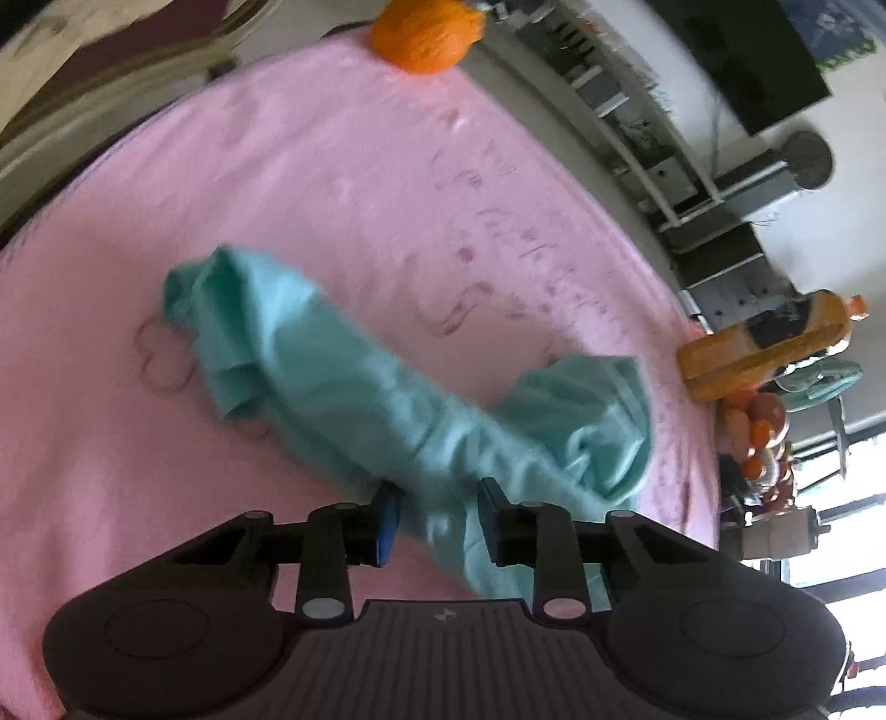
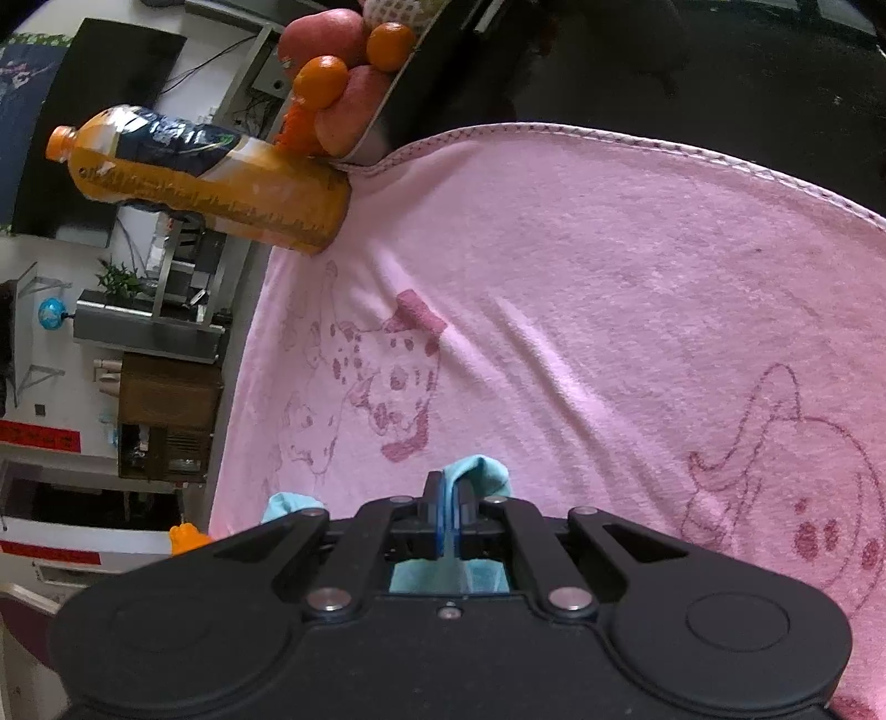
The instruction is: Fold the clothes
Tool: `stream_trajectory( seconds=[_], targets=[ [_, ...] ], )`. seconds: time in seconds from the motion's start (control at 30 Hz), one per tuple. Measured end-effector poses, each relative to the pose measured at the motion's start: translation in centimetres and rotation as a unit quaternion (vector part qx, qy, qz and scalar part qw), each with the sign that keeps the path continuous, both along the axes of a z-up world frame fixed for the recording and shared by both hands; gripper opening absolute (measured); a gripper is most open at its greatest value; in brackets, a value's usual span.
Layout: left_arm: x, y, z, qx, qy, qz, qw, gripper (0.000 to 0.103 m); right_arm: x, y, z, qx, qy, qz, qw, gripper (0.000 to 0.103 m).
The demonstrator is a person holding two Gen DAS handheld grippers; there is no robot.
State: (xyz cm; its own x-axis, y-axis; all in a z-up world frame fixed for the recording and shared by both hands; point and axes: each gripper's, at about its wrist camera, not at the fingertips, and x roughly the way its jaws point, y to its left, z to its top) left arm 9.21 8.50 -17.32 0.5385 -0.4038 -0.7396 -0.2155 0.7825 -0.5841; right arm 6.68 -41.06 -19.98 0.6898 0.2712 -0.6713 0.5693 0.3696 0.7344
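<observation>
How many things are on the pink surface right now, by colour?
Teal: 1, the garment, bunched, passing between the left gripper's open jaws and pinched in the right gripper.
Orange: 2, the juice bottle standing at the edge of the pink blanket, and an orange knitted bundle at the far edge.
Total: 3

A pink blanket (image 1: 343, 183), printed with faint red animal drawings, is covering the surface. A crumpled teal garment (image 1: 343, 376) is lying across its near middle. An orange juice bottle (image 2: 205, 177) is sitting at the blanket's edge, beside a tray of fruit (image 2: 343, 83). An orange ball-like object (image 1: 426, 33) is resting at the far edge.
</observation>
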Motion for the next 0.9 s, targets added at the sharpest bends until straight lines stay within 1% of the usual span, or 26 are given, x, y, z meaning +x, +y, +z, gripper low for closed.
stream_trajectory(
  seconds=[0.07, 0.13, 0.17, 0.2, 0.27, 0.37, 0.5, 0.53, 0.6, 0.73, 0.8, 0.83, 0.9],
  targets=[
    [0.9, -0.6, 0.7, 0.021, -0.010, -0.014, 0.9996, 0.028, 0.1, 0.1, 0.1, -0.001, -0.004, 0.004, 1.000, 0.004],
    [1.9, -1.0, 0.8, 0.020, -0.008, -0.018, 0.9996, 0.028, 0.1, 0.0, 0.2, 0.001, -0.006, 0.004, 1.000, 0.004],
    [2.4, -1.0, 0.8, 0.016, -0.006, -0.015, 0.9997, 0.030, 0.1, 0.0, 0.2, 0.002, -0.007, 0.004, 1.000, 0.004],
    [2.9, -1.1, 0.9, 0.012, -0.007, -0.012, 0.9998, 0.033, 0.1, 0.0, 0.2, 0.002, -0.008, 0.004, 1.000, 0.004],
    [2.9, -1.1, 0.7, 0.004, -0.003, -0.010, 0.9999, 0.047, 0.1, 0.1, 0.2, 0.001, -0.009, 0.005, 1.000, 0.004],
    [2.1, -0.8, -0.2, -0.002, 0.013, -0.008, 0.9999, 0.053, 0.1, 0.0, 0.2, 0.004, -0.010, 0.005, 1.000, 0.004],
    [1.0, -0.4, -1.3, -0.010, 0.034, -0.005, 0.9994, 0.053, 0.1, 0.1, 0.2, 0.008, -0.012, 0.009, 1.000, 0.004],
    [0.9, -0.1, -1.8, -0.017, 0.042, 0.001, 0.9990, 0.052, 0.1, 0.1, 0.2, 0.008, -0.014, 0.011, 1.000, 0.004],
    [1.1, 0.6, -2.5, -0.030, 0.042, 0.013, 0.9986, 0.052, 0.2, 0.2, 0.3, 0.009, -0.016, 0.015, 1.000, 0.004],
    [1.4, 1.3, -2.6, -0.032, 0.019, 0.017, 0.9992, 0.051, 0.2, 0.2, 0.3, 0.010, -0.017, 0.016, 1.000, 0.005],
    [1.4, 1.6, -2.4, -0.029, 0.010, 0.020, 0.9993, 0.049, 0.2, 0.1, 0.2, 0.012, -0.016, 0.016, 1.000, 0.005],
    [1.3, 1.7, -2.1, -0.023, 0.004, 0.021, 0.9995, 0.048, 0.2, 0.1, 0.2, 0.013, -0.015, 0.017, 1.000, 0.005],
    [1.1, 2.2, -1.2, 0.011, -0.017, 0.027, 0.9994, 0.048, 0.2, 0.1, 0.2, 0.014, -0.017, 0.018, 1.000, 0.005]
  ],
)
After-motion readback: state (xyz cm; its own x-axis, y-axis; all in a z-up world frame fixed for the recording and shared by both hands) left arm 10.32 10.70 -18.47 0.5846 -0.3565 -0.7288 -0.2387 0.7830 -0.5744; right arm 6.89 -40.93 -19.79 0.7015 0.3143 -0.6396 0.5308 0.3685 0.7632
